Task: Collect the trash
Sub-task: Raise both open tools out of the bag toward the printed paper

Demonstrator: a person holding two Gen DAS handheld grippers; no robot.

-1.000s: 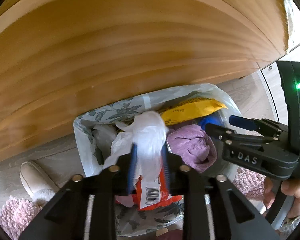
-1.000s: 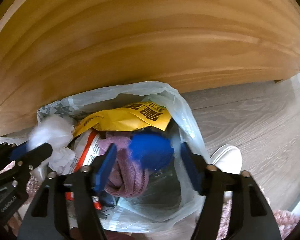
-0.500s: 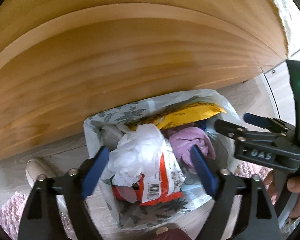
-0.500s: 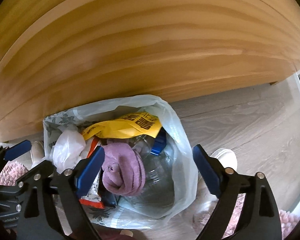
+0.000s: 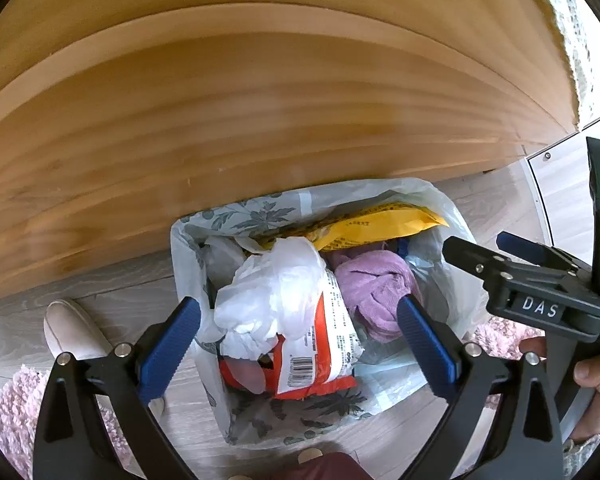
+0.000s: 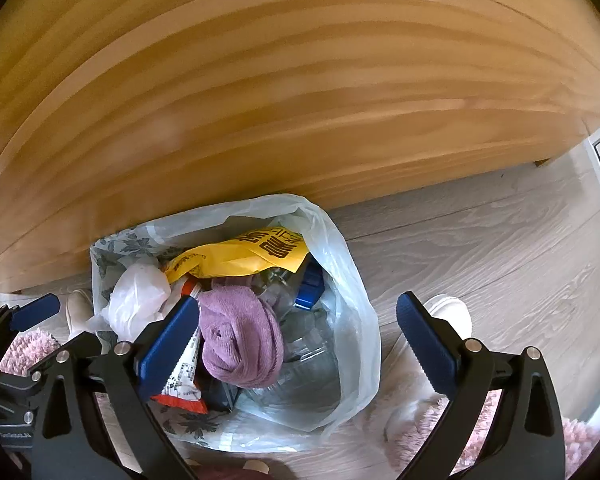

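A leaf-printed plastic trash bag (image 5: 260, 216) stands open on the floor against a wooden panel. Inside lie a crumpled white plastic bag (image 5: 276, 292), a red-and-white snack wrapper (image 5: 324, 360), a purple cloth (image 5: 376, 292) and a yellow packet (image 5: 380, 228). The right wrist view also shows a clear bottle with a blue cap (image 6: 310, 284) in the bag (image 6: 352, 280). My left gripper (image 5: 296, 320) hangs over the white bag, jaws opening wide, touching nothing. My right gripper (image 6: 298, 312) hovers over the purple cloth (image 6: 240, 340) and bottle, jaws likewise opening, with nothing between the pads.
A tall wooden furniture panel (image 5: 260, 120) fills the far side. Grey wood floor (image 6: 480, 240) extends to the right. White slippers (image 5: 68, 328) (image 6: 448, 308) flank the bag, and a pink fluffy rug (image 5: 4, 408) lies nearest me. A hand (image 5: 596, 380) holds the right gripper.
The left jaws spread and let go of the white plastic bag, which now rests in the trash bag. The right jaws opened wider and the blue-capped bottle dropped in.
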